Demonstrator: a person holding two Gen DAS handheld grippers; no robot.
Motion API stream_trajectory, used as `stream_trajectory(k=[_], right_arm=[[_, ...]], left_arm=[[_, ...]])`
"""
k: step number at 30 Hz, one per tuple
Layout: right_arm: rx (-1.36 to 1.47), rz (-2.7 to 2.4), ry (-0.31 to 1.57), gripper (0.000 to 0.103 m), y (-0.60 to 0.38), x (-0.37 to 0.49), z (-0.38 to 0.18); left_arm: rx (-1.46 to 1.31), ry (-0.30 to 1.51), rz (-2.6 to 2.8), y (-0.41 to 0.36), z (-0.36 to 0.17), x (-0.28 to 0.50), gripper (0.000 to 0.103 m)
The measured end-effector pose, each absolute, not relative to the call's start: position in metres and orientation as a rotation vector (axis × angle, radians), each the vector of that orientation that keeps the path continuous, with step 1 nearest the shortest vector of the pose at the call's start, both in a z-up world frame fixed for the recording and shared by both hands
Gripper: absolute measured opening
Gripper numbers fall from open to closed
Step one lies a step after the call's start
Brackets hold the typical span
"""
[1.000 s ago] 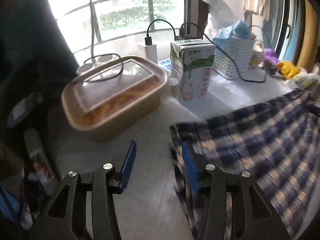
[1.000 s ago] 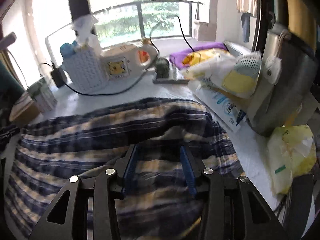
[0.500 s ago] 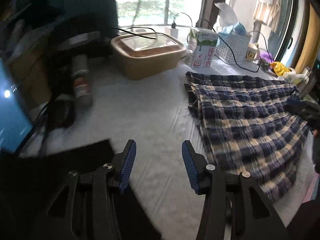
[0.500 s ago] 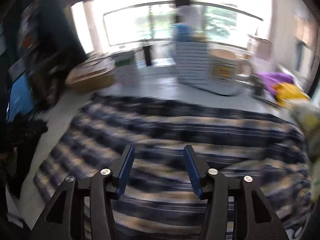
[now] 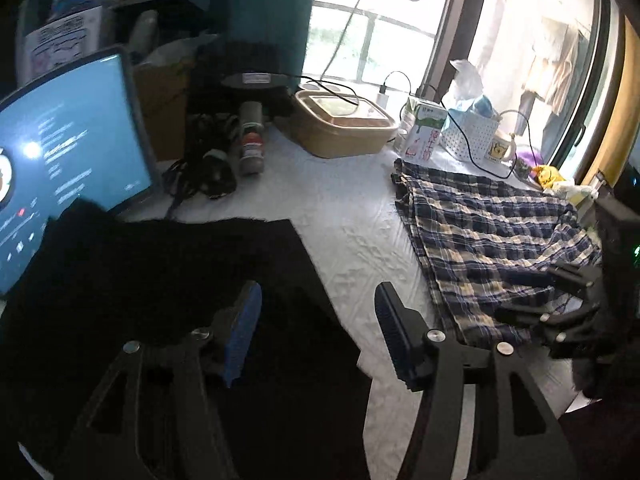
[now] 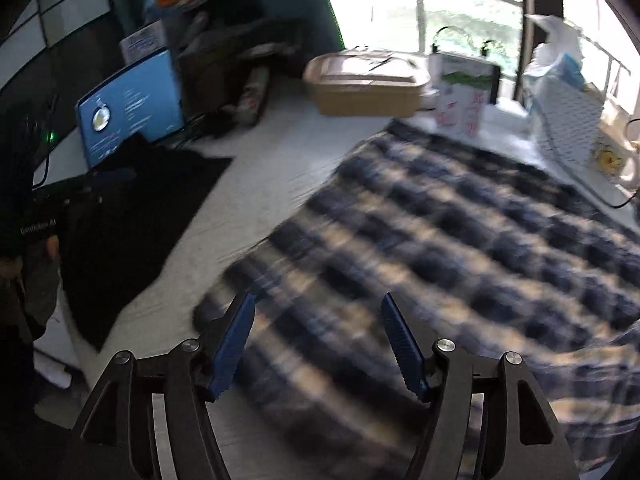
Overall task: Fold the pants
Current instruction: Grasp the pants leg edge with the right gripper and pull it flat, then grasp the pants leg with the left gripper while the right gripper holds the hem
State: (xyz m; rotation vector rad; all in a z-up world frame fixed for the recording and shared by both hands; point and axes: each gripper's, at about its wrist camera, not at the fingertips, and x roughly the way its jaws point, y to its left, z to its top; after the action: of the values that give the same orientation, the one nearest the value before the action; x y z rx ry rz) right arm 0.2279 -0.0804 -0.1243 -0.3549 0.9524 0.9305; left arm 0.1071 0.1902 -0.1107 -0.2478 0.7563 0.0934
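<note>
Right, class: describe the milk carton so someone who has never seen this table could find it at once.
Start at the bright window behind the white-covered table. Along that far edge, the milk carton stands upright between the tan lidded box and the white basket. It alone is tall, white with green and pink print.

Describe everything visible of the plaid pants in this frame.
The plaid pants are navy, blue and cream checked woven cloth, lying folded and fairly flat, a little rumpled, on the white table cover. Their far edge lies close to the milk carton. The right gripper hovers open over their near corner, nothing clamped.
</note>
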Motion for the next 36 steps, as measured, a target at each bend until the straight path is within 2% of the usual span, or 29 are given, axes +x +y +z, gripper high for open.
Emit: stream_trajectory(k=[12,13,14,15,16,18,27,36], right_arm=[[-0.546,0.975,0.877,0.068,-0.046,0.177,-0.139],[-0.577,0.974,0.860,0.063,-0.044,0.173,-0.142],[-0.601,0.980,0.859,0.052,-0.042,0.171,-0.145],[-0.603,0.980,0.864,0.031,-0.042,0.172,-0.146],[-0.579,0.982,0.868,0.026,-0.044,0.176,-0.144],[-0.547,0.976,0.852,0.006,-0.050,0.182,-0.136],[-0.193,0.970,0.848,0.006,-0.103,0.235,-0.090],[-0.003,1.036,0.914,0.006,-0.138,0.264,-0.092]], left_arm=[[-0.333,0.768,0.150,0.210,-0.126,0.064,0.060],[-0.336,0.766,0.149,0.209,-0.126,0.063,0.060],[-0.338,0.765,0.148,0.208,-0.126,0.063,0.060],[-0.339,0.764,0.146,0.207,-0.126,0.062,0.060],[-0.338,0.765,0.141,0.205,-0.126,0.063,0.060],[-0.334,0.769,0.136,0.202,-0.126,0.065,0.060],[-0.321,0.804,0.048,0.166,-0.129,0.095,0.061],[-0.329,0.854,-0.170,0.097,-0.133,0.146,0.061]])
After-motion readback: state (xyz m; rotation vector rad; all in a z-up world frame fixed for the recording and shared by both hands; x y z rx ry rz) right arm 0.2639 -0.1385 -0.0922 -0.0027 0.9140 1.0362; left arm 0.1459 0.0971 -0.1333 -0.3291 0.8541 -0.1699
